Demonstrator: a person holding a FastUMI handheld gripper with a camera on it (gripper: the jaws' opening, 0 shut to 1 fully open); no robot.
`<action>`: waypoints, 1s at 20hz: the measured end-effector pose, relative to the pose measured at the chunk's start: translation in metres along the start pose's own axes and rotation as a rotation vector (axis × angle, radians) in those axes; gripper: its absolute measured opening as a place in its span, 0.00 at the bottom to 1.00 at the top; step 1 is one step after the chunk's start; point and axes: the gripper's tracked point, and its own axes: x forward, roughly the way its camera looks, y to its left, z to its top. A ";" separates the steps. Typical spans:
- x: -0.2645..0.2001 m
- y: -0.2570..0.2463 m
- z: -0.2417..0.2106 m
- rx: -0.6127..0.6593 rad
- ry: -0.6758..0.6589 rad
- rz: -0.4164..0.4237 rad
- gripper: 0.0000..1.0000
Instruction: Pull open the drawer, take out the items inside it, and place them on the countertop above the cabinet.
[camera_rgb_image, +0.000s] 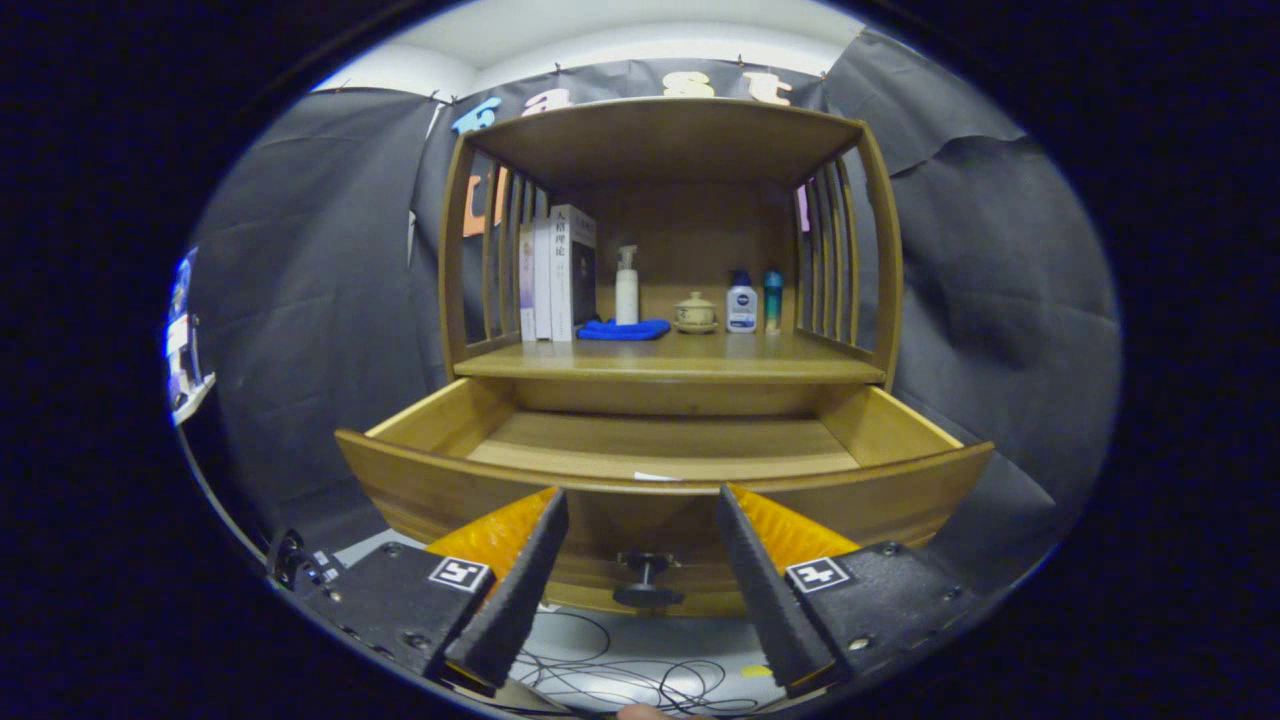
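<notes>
The wooden cabinet's drawer (660, 450) is pulled out toward me, and its bare wooden floor shows. A thin white edge (655, 476) of something peeks just over the drawer's front wall; I cannot tell what it is. The dark knob (647, 580) on the drawer front sits between my fingers, apart from both. My gripper (640, 500) is open, its fingertips level with the drawer's front rim and holding nothing. The countertop (670, 362) lies above the drawer.
On the countertop stand books (558, 272), a folded blue cloth (624, 329), a white pump bottle (627, 287), a small lidded ceramic cup (695, 312), a white-and-blue bottle (741, 303) and a teal bottle (773, 299). Slatted sides flank the shelf. Cables (640, 675) lie on the floor below.
</notes>
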 end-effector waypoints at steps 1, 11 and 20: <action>0.000 0.003 0.009 0.005 -0.002 0.013 0.96; 0.056 0.009 0.015 0.017 0.312 0.099 0.98; 0.119 0.009 -0.022 0.069 0.700 0.115 0.98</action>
